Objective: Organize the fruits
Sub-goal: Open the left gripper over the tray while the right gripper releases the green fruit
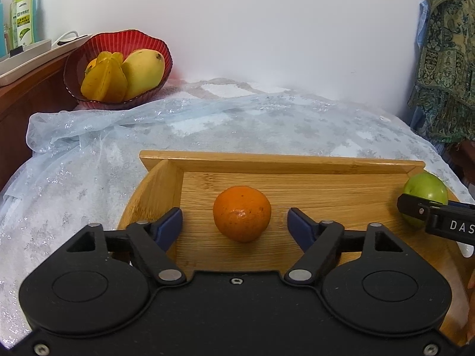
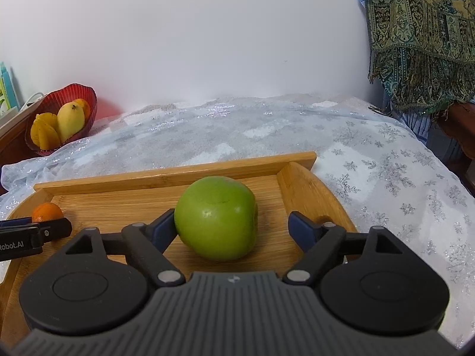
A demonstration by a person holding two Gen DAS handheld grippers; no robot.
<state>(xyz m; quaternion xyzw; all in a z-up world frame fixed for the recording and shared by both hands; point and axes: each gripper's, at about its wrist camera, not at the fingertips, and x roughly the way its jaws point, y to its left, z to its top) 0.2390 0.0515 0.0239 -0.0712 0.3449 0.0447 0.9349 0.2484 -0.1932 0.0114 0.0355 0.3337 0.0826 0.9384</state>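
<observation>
An orange [image 1: 242, 213] lies on the wooden tray [image 1: 311, 163], between the open fingers of my left gripper [image 1: 236, 225], with gaps on both sides. A green apple [image 2: 216, 218] lies at the tray's right end [image 2: 178, 172], between the open fingers of my right gripper [image 2: 231, 227]; the left pad is at its skin, the right pad apart. The apple [image 1: 426, 194] and the right gripper's finger show in the left wrist view. The orange [image 2: 47, 211] shows in the right wrist view. A red bowl [image 1: 118, 68] holds a mango and starfruit at the far left.
The tray rests on a surface covered with a pale blue snowflake cloth [image 2: 386, 178]. A wooden shelf with a white tray and bottles [image 1: 25, 17] stands at the left. A patterned fringed cloth [image 2: 421, 38] hangs at the right. A white wall is behind.
</observation>
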